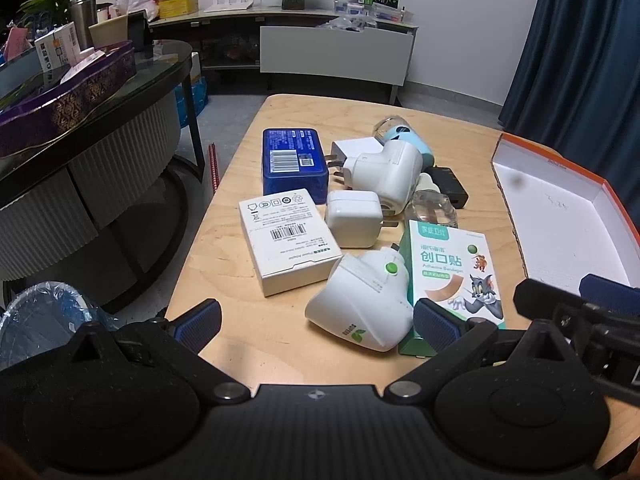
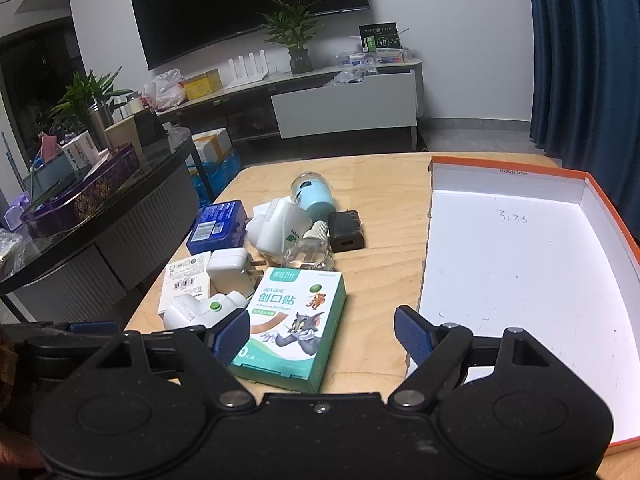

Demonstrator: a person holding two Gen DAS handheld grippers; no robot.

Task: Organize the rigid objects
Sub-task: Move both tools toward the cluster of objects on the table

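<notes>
A pile of small items lies on the wooden table [image 1: 248,320]: a white plug-in device with a green button [image 1: 360,304], a green bandage box [image 1: 456,276], a white carton [image 1: 286,240], a white charger [image 1: 352,218], a blue box [image 1: 294,164], a black adapter [image 2: 346,230]. My left gripper [image 1: 316,326] stands open just in front of the white plug-in device. My right gripper [image 2: 322,336] is open around the near end of the bandage box [image 2: 292,320]. An open white tray with orange rim [image 2: 516,280] sits empty on the right.
A dark glass coffee table [image 1: 120,80] with a purple tin and boxes stands to the left. A bin lined with blue plastic [image 1: 44,320] sits on the floor near the table's corner. A TV cabinet [image 2: 344,108] lines the far wall, blue curtains at the right.
</notes>
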